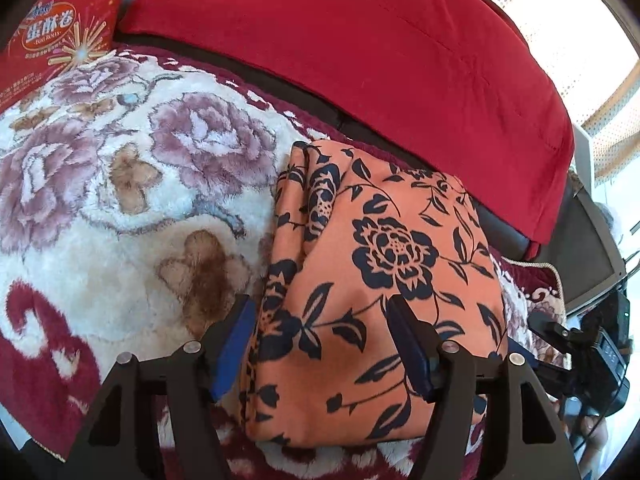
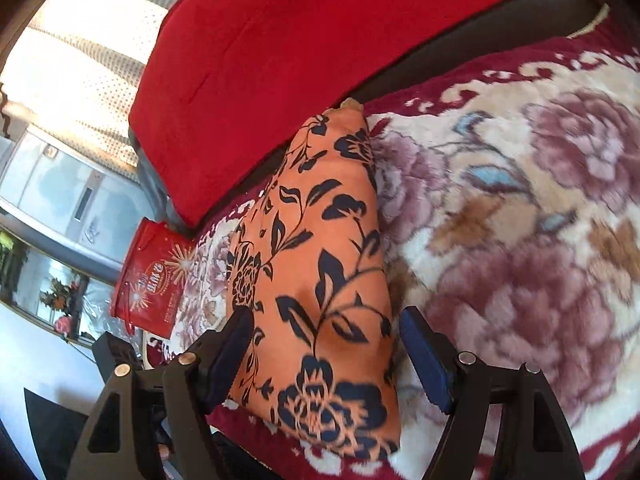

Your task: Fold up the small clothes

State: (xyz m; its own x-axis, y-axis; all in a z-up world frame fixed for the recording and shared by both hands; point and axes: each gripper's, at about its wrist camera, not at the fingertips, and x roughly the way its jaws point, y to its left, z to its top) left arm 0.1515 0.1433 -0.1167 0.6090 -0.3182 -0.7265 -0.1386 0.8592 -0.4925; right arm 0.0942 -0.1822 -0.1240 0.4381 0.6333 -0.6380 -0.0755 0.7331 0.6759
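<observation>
Orange floral garment (image 1: 376,280) lies folded into a compact rectangle on the plush flowered blanket (image 1: 120,200), near the red cushion (image 1: 360,48). Left gripper (image 1: 320,344) straddles its near end, jaws spread, holding nothing; right gripper (image 2: 324,356) likewise wide apart over the opposite end. Judgement: fold looks nearly complete. Best practice: press edges flat and square the layers before release; avoid snagging the pile. Red snack bag (image 1: 52,36) shows "EGG ROLLS" faintly; Chinese characters not legible.

The orange floral garment (image 1: 372,280) is smooth thin cloth (slightly sheeny), lying on a shaggy plush blanket (image 1: 100,208).
</observation>
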